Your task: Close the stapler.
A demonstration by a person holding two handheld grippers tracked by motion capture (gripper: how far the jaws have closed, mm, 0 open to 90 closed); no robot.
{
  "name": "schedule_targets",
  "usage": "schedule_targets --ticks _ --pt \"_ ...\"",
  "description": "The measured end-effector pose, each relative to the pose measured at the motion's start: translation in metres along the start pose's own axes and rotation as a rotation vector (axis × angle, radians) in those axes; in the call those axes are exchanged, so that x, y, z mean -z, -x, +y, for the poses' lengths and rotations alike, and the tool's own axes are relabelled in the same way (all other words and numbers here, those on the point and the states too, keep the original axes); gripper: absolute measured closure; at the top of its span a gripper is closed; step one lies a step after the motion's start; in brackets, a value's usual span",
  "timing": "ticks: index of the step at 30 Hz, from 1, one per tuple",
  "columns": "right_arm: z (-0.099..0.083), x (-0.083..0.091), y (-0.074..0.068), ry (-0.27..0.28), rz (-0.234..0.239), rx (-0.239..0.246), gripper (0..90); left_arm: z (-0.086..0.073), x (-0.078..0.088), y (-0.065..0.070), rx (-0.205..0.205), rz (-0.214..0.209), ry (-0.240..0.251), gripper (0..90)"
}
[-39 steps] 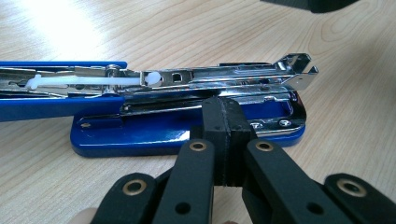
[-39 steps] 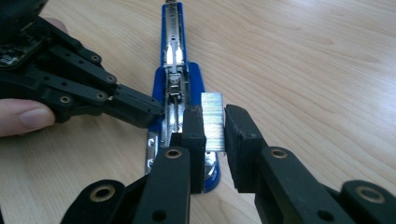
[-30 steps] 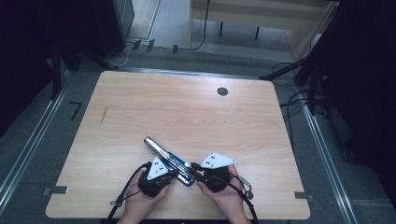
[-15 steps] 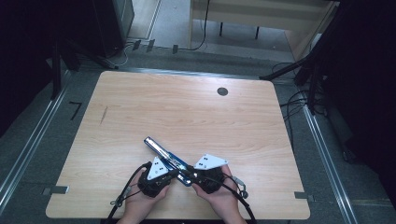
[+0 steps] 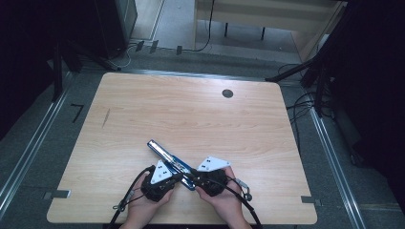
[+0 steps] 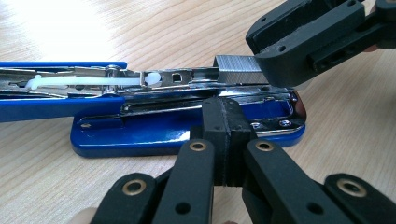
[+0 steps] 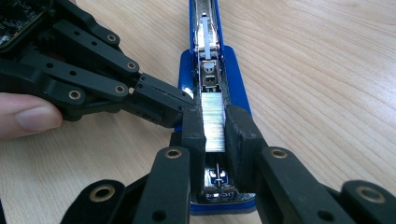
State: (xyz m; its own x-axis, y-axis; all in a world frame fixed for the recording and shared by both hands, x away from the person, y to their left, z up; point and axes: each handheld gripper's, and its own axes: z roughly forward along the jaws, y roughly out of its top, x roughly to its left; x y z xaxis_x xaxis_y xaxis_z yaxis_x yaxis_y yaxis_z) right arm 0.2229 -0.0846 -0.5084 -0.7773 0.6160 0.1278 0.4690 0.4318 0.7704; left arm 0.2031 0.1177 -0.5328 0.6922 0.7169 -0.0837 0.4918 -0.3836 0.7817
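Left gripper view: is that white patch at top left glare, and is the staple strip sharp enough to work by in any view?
Left gripper view: yes, lamp glare washes out the table at top left, while the staple strip reads sharp. Right gripper view: the strip between the right gripper pads is bright, its single staples hard to tell. High view: dim surroundings, the stapler small.

Stapler (image 5: 168, 162) on table (image 5: 191, 119) near front edge; staple strip (image 7: 214, 122) in its channel.

The right gripper (image 5: 192, 177) now sits slightly closer to the left gripper (image 5: 177, 177) than one second ago, at the near end of the open blue stapler (image 5: 168, 160).
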Motion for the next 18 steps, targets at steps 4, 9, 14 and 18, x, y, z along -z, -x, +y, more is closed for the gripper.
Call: schedule_targets --ticks 4,9,14,18 --pt "0.0005 0.0003 0.0004 -0.005 -0.004 0.001 80.1 0.0000 0.0000 0.0000 0.000 0.000 0.000 90.0" --pt "0.0014 0.0003 0.0022 -0.010 -0.001 -0.002 80.0 0.0000 0.0000 0.0001 0.000 0.000 0.000 90.0" --pt "0.0020 0.0001 0.0023 -0.014 0.000 -0.001 79.9 0.0000 0.0000 0.0000 -0.001 0.000 0.000 90.0" --pt "0.0021 0.0002 0.0022 -0.015 0.000 0.000 79.8 0.0000 0.0000 0.0000 0.000 -0.001 0.000 90.0"
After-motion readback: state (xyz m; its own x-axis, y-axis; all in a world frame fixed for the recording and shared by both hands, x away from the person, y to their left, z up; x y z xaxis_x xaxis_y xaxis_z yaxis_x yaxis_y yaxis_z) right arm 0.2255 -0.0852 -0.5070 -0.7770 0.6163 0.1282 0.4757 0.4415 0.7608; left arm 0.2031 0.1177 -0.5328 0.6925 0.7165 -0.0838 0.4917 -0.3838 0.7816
